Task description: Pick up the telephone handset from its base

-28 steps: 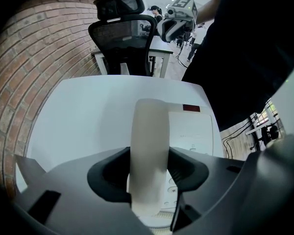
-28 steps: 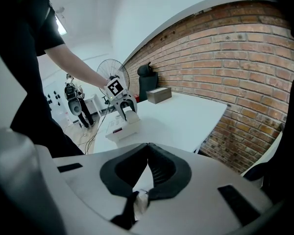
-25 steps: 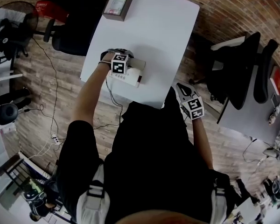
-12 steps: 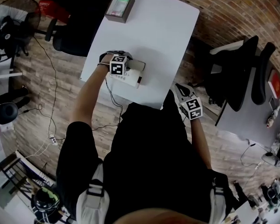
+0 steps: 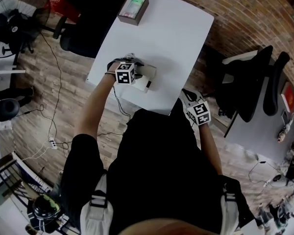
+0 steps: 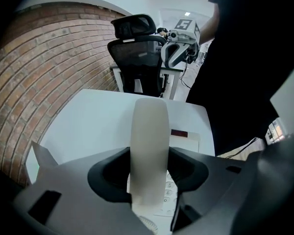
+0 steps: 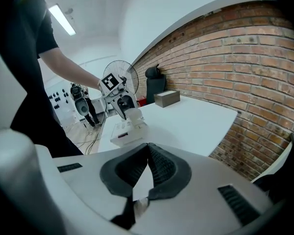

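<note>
Item 1, left gripper (image 5: 133,68): jaws pinched the telephone handset (image 6: 149,151) by its two sides, near the middle of its length. Pointed steeply down over the near left part of the white table (image 5: 176,38).

Item 2, telephone handset: pale, long, rounded. Held in the left gripper directly above the base (image 6: 185,142). The right gripper view showed it just over the base's top. Whether any part touched the base could not be told.

Item 3, base: white, with a keypad under the handset and a small dark red display (image 6: 179,133). It stood on the table near the front edge.

Item 4, right gripper (image 7: 148,153): jaws pressed together at the tips, nothing between them. Held off the table's near right corner, well apart from the telephone.

Item 5, box (image 5: 133,9): stood at the table's far left corner.

Item 6, surroundings: brick wall (image 7: 245,67), black office chair (image 6: 137,53), standing fan (image 5: 19,9).
</note>
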